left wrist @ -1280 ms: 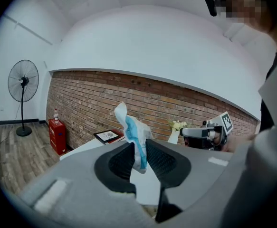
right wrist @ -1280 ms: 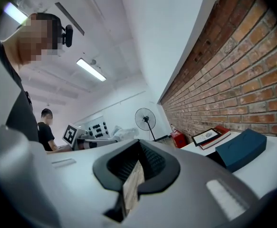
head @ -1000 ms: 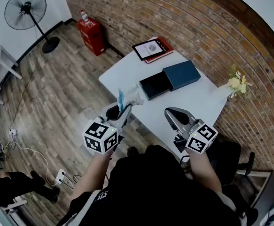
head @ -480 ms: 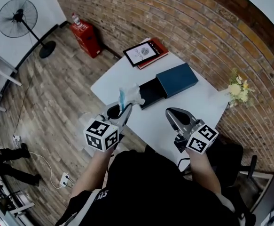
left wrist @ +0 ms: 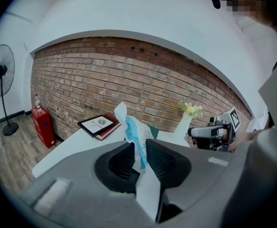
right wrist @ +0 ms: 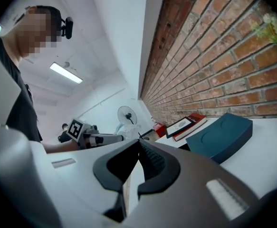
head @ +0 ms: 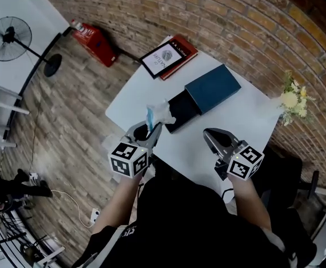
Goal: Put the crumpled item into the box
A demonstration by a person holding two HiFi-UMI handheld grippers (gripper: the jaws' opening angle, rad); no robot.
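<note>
Left gripper view: crumpled item (left wrist: 134,136) pinched between left tongs (left wrist: 138,159).

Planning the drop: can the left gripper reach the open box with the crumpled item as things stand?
Probably yes. The crumpled item hangs beside the open dark tray of the box, and nothing on the table stands between them.

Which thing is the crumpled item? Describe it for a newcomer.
Find the white table by the brick wall, then the left gripper at its near-left edge. Pinched in its fingers is a white wad with a blue streak, the only soft, wrinkled thing near the flat dark box.
</note>
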